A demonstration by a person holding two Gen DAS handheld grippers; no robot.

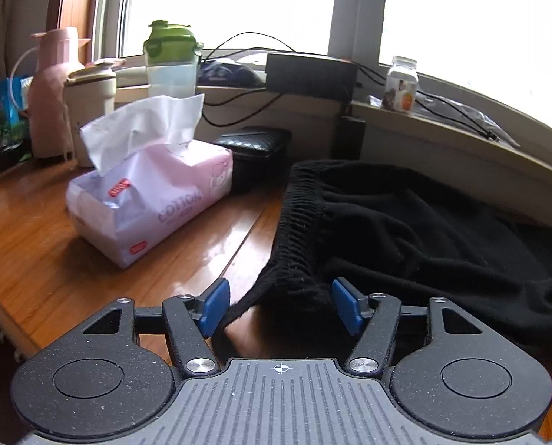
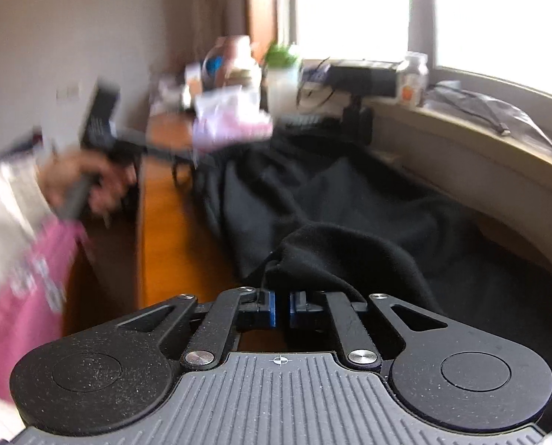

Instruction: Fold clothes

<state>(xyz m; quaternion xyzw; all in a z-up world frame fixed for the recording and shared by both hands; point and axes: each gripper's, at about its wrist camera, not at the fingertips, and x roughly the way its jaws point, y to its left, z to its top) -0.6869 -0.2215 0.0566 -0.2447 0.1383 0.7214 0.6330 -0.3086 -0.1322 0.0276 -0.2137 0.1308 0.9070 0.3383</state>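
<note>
A black garment [image 1: 424, 230] with a ribbed elastic waistband [image 1: 298, 218] lies spread on the wooden table [image 1: 35, 244] along the window ledge. My left gripper [image 1: 281, 307] stands open, its blue pads on either side of the waistband's near corner and not pressing on it. In the right wrist view the same garment [image 2: 331, 193] runs away from me. My right gripper [image 2: 283, 309] is shut on a raised fold of this black cloth, with a thin cord beside the left pad. A person's hand [image 2: 86, 185] holding the left gripper shows blurred at the left.
A pink tissue pack [image 1: 149, 200] sits left of the waistband, with a black case [image 1: 253, 152] behind it. A green-lidded bottle [image 1: 172, 63], a pink flask [image 1: 53, 92] and a small jar [image 1: 402, 83] stand farther back. Cables trail over the sill [image 1: 461, 129].
</note>
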